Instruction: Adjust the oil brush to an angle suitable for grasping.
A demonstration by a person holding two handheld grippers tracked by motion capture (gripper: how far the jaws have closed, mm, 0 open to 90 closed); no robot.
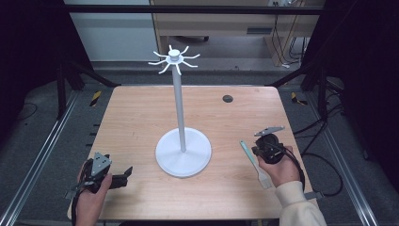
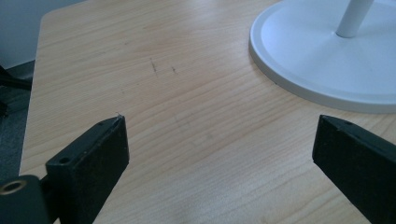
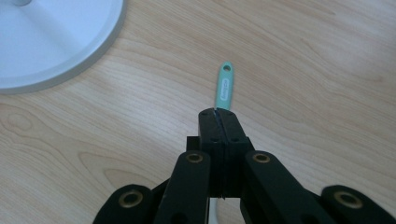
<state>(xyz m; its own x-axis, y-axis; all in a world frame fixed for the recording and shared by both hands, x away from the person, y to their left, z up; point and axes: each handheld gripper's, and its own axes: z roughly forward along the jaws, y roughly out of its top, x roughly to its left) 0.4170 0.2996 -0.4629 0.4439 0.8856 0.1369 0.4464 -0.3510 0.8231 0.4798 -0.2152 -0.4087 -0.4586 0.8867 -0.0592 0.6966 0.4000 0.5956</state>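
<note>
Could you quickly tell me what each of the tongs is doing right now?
Left tongs: open, holding nothing.
Right tongs: closed on the green-handled utensil.

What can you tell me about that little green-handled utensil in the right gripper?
The utensil is slim, with a mint-green, plastic-looking handle that has a hanging hole at its tip and a small pale label. In the high view its other end is pale and wider, like a fork or small spatula; which, I cannot tell. The right gripper is shut on the handle, which sticks out beyond the jaws above the wooden table, right of the white stand.
</note>
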